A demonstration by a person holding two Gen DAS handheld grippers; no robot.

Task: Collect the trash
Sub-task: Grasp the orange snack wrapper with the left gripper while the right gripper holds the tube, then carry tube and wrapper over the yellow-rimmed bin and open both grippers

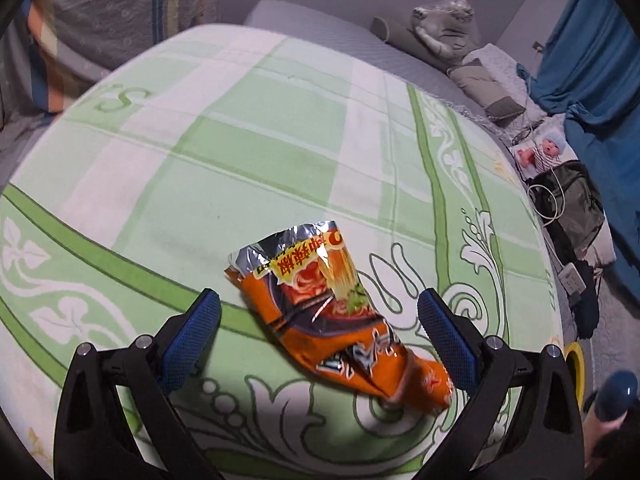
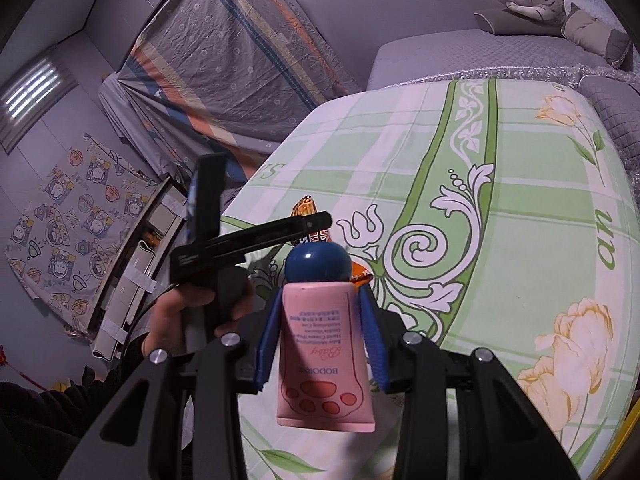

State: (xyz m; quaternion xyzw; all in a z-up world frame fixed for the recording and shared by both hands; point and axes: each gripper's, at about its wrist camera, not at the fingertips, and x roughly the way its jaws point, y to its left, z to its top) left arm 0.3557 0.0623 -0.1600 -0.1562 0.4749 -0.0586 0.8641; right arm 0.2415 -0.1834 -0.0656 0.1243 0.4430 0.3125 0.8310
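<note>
An orange noodle wrapper (image 1: 320, 312) with a torn silver top lies crumpled on the green patterned bedspread (image 1: 240, 140). My left gripper (image 1: 318, 296) hovers over it, open, with the blue pads (image 1: 192, 340) on either side of the wrapper and not touching it. My right gripper (image 2: 320, 294) is shut on a pink hand-cream tube (image 2: 324, 352) with a round blue cap (image 2: 318, 262). That cap (image 1: 616, 396) also shows at the lower right of the left wrist view. In the right wrist view, a hand (image 2: 180, 312) holds the left gripper's black frame (image 2: 248, 236) above the wrapper (image 2: 306, 206).
The bed's right edge drops to a floor with a doll (image 1: 544, 152), a dark backpack (image 1: 572, 204), a power strip (image 1: 572, 278) and a yellow tape roll (image 1: 576, 364). Grey pillows (image 1: 472, 76) lie at the head of the bed. A striped cloth (image 2: 224, 52) hangs beyond the far side.
</note>
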